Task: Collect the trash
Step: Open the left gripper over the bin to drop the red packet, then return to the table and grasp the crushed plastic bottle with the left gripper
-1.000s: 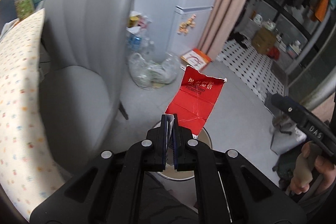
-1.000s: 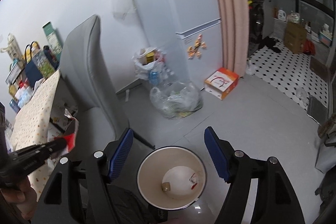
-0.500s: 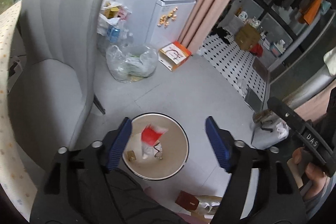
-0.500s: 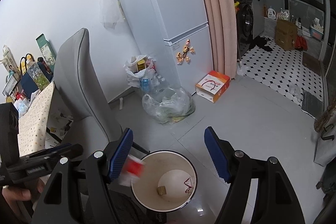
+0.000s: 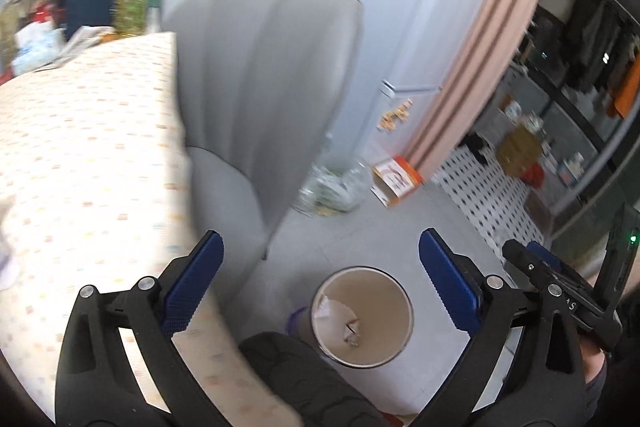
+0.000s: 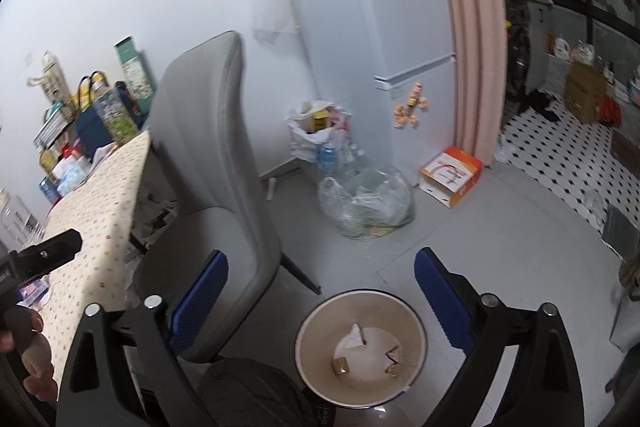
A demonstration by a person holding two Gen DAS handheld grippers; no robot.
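1. The left gripper [image 5: 320, 259], which was pinching a red wrapper a second ago, is now gaping wide and empty; that wrapper is lying inside the bin [image 6: 416, 323] (one piece collected).
2. The right gripper [image 6: 320, 275] is hovering wide open above the bin.
3. Inside the bin I am counting three scraps [image 6: 341, 365]; one grey chair [image 6: 208, 155] is standing beside the bin.

Bin [image 6: 360, 341] on floor, between and below right claw [image 6: 320, 293] fingers; scraps [image 6: 356, 337] inside. Chair [image 6: 216, 187] left of claw, table [image 6: 100, 195] farther left. Bag [image 6: 366, 205] ahead, fridge [image 6: 380, 27] behind it, box [image 6: 450, 179] ahead-right.
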